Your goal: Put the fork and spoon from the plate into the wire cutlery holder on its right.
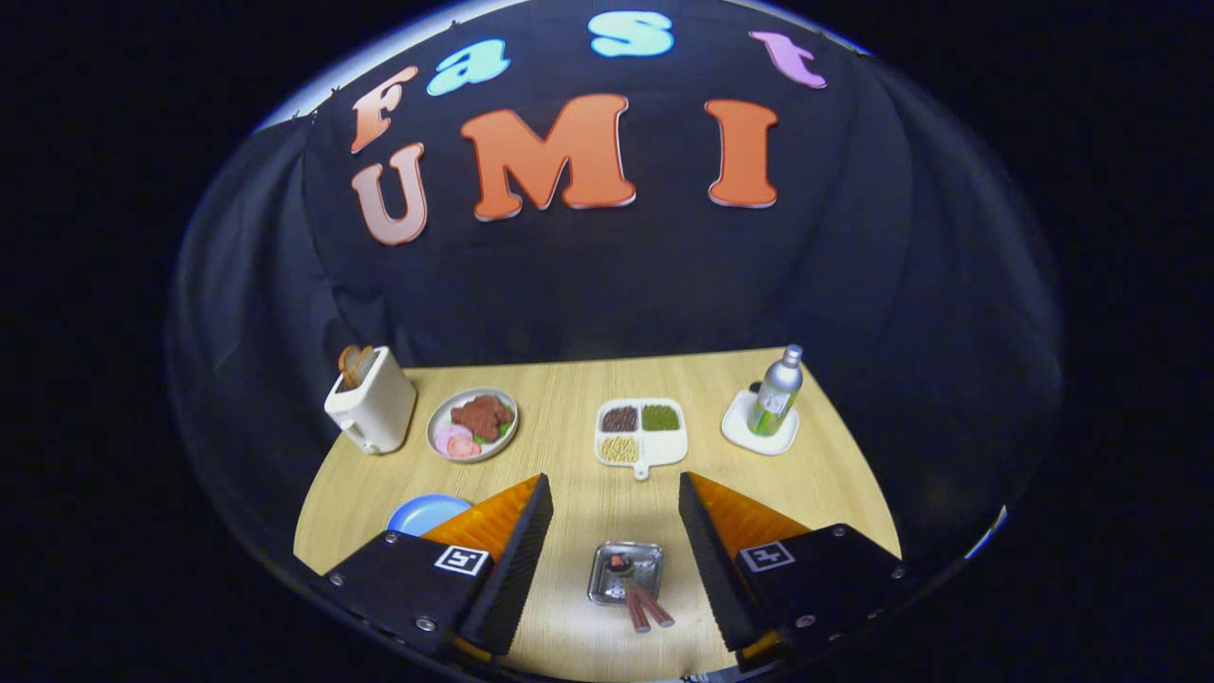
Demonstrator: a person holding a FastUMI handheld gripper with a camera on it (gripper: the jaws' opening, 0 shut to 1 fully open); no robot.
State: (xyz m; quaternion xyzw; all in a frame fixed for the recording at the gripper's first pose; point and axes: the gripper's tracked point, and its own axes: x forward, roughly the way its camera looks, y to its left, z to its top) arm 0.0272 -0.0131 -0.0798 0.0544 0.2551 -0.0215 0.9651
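Note:
My gripper (614,479) is open, held above the near part of a wooden table (569,379), with its fingers wide apart and nothing between the pads. A blue plate (427,512) lies just left of the left finger (517,555), which hides its near side; I cannot tell what is on it. Between the two fingers, close to me, sits a small square metal tray (626,572) holding a small dark and orange piece. Two reddish-brown sticks (648,607) lean off the tray's near edge.
Beyond the fingers stand a white toaster (372,410) with bread in it, a plate of food (472,423), a white divided dish (641,432) with grains, and a silver-and-green bottle (776,394) on a white coaster (759,425). Black cloth walls close the booth behind.

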